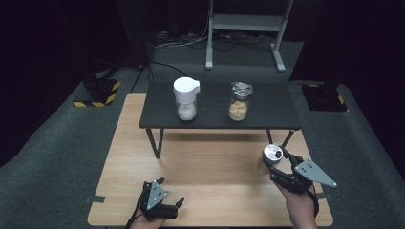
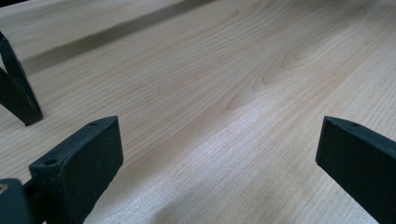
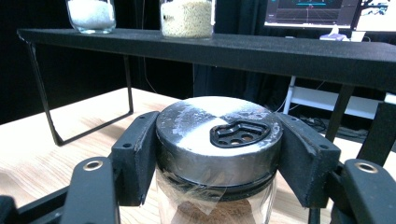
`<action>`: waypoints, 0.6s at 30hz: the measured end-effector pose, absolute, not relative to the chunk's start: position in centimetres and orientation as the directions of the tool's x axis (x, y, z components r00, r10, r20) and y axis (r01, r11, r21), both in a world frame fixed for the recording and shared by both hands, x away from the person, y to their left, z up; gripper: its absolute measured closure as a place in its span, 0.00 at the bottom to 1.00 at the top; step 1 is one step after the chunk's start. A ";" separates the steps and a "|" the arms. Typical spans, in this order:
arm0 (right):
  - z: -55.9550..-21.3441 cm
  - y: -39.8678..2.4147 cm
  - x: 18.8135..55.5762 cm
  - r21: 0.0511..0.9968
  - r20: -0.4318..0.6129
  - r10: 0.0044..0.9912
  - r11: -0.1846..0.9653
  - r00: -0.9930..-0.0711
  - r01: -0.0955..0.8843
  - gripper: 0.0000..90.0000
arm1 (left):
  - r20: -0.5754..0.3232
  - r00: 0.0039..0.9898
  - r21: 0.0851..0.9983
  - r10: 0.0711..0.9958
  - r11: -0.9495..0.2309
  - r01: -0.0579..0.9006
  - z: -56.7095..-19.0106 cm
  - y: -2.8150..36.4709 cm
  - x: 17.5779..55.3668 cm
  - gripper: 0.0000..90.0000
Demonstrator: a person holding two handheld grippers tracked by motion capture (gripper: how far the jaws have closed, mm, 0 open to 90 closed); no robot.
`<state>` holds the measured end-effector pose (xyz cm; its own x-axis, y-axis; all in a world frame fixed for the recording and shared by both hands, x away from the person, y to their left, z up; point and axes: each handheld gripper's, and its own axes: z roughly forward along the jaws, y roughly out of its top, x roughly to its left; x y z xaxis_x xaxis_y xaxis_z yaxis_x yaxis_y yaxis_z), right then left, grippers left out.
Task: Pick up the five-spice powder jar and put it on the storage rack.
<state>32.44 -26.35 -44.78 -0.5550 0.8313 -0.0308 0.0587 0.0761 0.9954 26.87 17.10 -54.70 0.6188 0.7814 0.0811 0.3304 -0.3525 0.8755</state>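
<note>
A glass jar with a flat metal lid (image 3: 219, 135) and brown contents sits between the jaws of my right gripper (image 3: 219, 149), which is shut on the lid's sides. In the high view this jar (image 1: 270, 155) is at the right of the wooden table (image 1: 210, 162), held a little above it by the right gripper (image 1: 276, 160). My left gripper (image 1: 171, 192) rests near the front left edge. Its jaws stand wide open over bare wood, with nothing between them (image 2: 219, 154).
A low black shelf (image 1: 267, 112) on thin metal legs stands across the back of the table. It carries a white-lidded jar of white grains (image 1: 186, 98) and a jar of beige grains (image 1: 239, 102). One shelf leg (image 2: 16, 93) is near the left gripper.
</note>
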 end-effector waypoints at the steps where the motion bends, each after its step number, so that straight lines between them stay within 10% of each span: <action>1: -44.6 -26.3 32.4 0.996 -0.030 0.831 0.074 -0.556 0.057 0.38 | 0.080 0.618 0.876 0.782 -0.352 0.331 -54.7 17.1 26.9 0.01; 18: -42.5 -26.0 32.2 0.998 -0.032 0.824 0.061 -0.566 0.032 0.38 | 0.079 0.620 0.876 0.780 -0.351 0.330 -54.7 17.1 26.9 0.01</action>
